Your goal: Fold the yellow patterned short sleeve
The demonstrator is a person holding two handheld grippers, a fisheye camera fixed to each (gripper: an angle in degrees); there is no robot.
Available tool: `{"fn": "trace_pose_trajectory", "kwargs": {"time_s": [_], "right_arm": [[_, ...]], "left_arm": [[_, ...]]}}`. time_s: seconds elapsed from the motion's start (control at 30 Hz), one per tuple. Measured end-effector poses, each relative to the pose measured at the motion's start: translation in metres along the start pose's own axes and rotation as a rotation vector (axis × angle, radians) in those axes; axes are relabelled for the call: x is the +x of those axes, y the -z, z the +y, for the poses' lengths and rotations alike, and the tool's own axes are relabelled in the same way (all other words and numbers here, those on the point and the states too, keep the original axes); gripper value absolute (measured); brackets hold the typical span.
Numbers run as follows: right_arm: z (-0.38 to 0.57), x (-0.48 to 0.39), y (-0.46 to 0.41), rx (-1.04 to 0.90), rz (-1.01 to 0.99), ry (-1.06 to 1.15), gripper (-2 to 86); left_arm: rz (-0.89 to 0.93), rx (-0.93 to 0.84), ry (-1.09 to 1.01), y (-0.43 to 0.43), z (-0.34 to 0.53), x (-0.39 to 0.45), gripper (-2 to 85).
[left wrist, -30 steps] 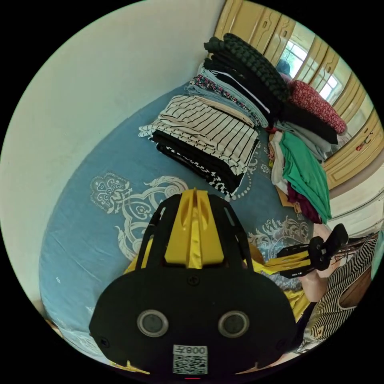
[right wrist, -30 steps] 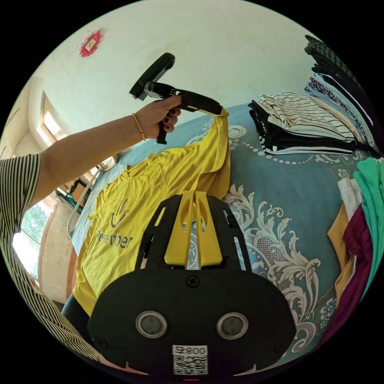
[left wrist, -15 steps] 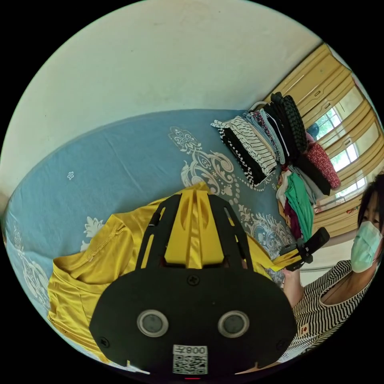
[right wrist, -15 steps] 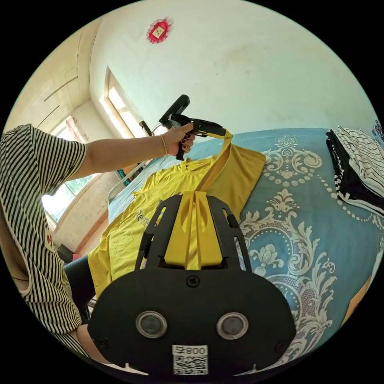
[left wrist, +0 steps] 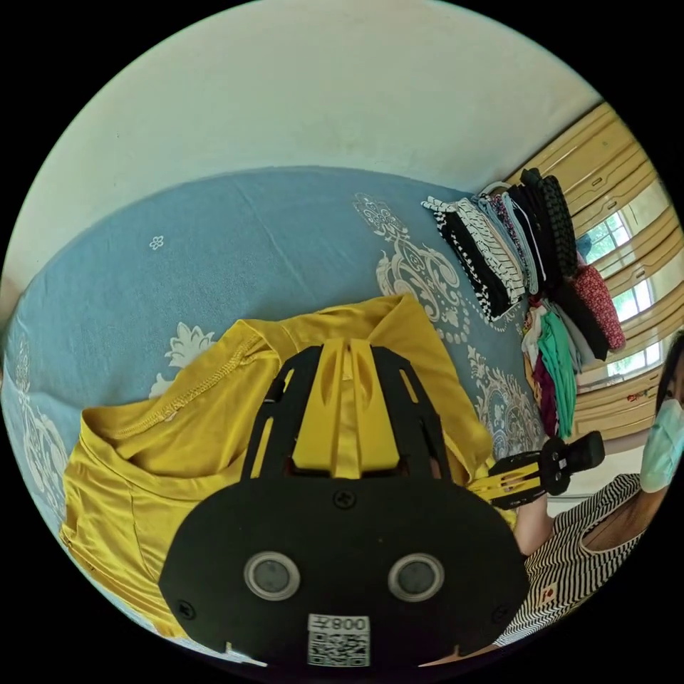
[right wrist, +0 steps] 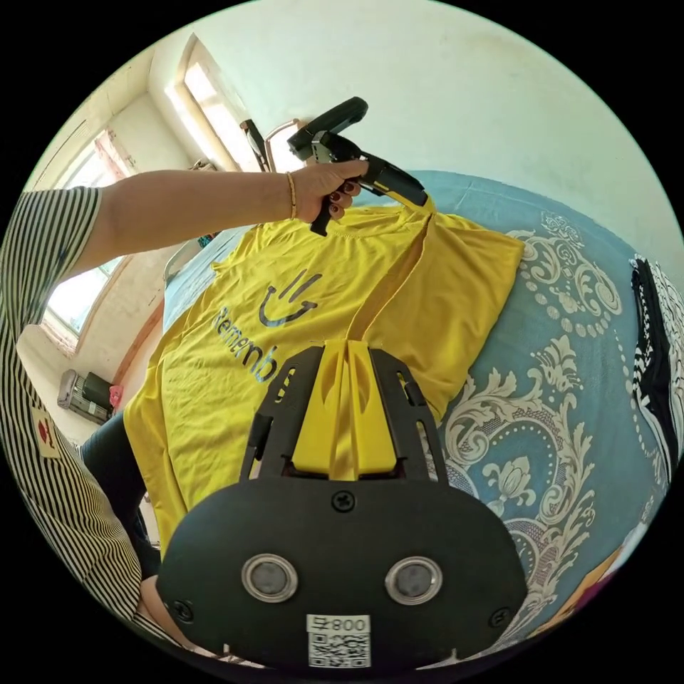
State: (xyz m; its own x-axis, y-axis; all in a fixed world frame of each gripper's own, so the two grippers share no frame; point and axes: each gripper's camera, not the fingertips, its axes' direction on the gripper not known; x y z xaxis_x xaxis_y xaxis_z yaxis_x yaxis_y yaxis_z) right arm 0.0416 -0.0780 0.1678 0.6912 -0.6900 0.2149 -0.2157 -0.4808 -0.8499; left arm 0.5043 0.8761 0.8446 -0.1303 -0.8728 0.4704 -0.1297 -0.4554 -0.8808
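1. Yellow tee (right wrist: 285,299) lies front-up on the blue patterned bed (right wrist: 570,399), centre-left of the right gripper view; dark smiley print and lettering face up. In the left gripper view the tee (left wrist: 178,442) fills lower left, collar seam showing.
2. Right tongs (right wrist: 347,349), bottom centre of the right gripper view: jaws closed together with a yellow fold of the tee pinched between them. Also seen at right edge of the left gripper view (left wrist: 491,484), jaws closed on the tee's edge.
3. Left tongs (left wrist: 347,349), bottom centre of the left gripper view: jaws pressed together on yellow fabric. In the right gripper view, upper centre, left tongs (right wrist: 420,199) are held by a hand (right wrist: 324,192) and grip the tee near the shoulder.
4. A taut yellow fold line runs between the two tongs, lifted off the bed.
5. Stack of folded clothes (left wrist: 513,242), upper right of the left gripper view, on the bed beside a loose clothes pile (left wrist: 559,356).
6. Person's striped top (right wrist: 50,427) at left edge of the right gripper view.
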Motion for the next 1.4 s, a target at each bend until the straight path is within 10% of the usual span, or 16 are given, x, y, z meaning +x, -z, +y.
{"fn": "trace_pose_trajectory", "kwargs": {"time_s": [0.73, 1.4], "right_arm": [[-0.009, 0.036, -0.001, 0.070, -0.195, 0.023, 1.5], [-0.003, 0.108, -0.022, -0.018, 0.035, -0.315, 0.1]], "left_arm": [[0.034, -0.060, -0.217, -0.063, 0.001, 0.098, 0.3], [-0.076, -0.089, -0.258, -0.170, -0.008, 0.187, 0.2]]}}
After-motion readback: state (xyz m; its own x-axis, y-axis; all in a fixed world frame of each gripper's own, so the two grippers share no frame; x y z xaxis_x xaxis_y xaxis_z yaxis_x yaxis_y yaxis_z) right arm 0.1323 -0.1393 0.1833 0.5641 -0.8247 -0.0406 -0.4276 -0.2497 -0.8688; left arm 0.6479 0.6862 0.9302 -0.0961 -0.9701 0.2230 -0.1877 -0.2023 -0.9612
